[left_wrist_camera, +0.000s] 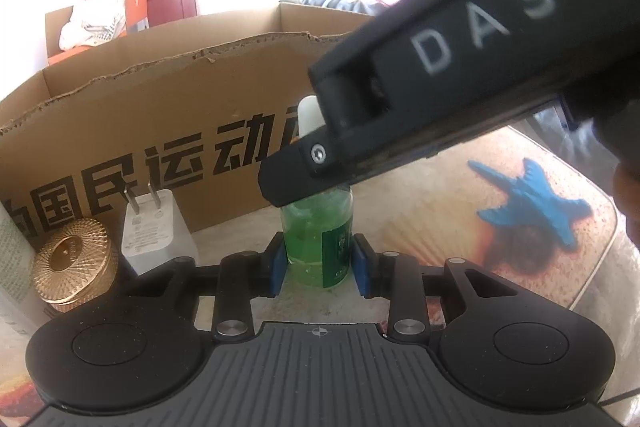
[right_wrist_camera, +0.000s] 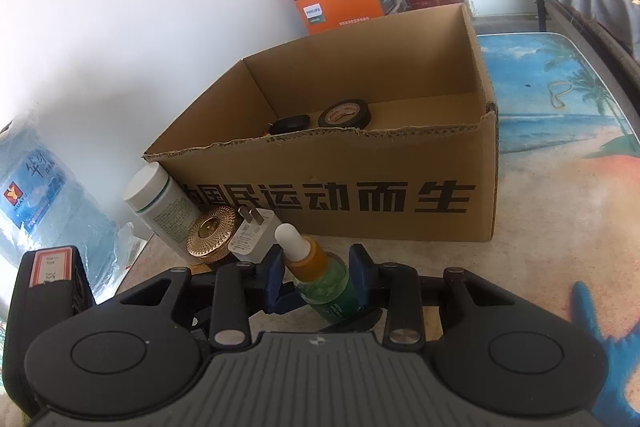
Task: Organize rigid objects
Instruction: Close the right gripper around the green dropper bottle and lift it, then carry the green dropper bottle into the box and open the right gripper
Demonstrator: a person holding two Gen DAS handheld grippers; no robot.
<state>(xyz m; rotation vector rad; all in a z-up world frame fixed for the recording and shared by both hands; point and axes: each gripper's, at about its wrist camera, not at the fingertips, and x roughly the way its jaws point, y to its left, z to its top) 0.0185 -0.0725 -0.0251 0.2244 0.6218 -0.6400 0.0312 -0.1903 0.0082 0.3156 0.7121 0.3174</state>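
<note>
A green dropper bottle with a white bulb and orange collar stands on the table in front of a cardboard box. My left gripper is shut on its lower body, both blue pads against the glass. My right gripper straddles the bottle's upper part with its jaws slightly apart; its left pad stands clear of the collar. In the left wrist view the right gripper's black body crosses above and hides the bottle's neck. A black tape roll and a small black object lie inside the box.
Left of the bottle stand a white charger plug, a gold-lidded jar and a white bottle. A blue toy plane lies on the beach-print tabletop to the right. A wrapped pack of water bottles is at far left.
</note>
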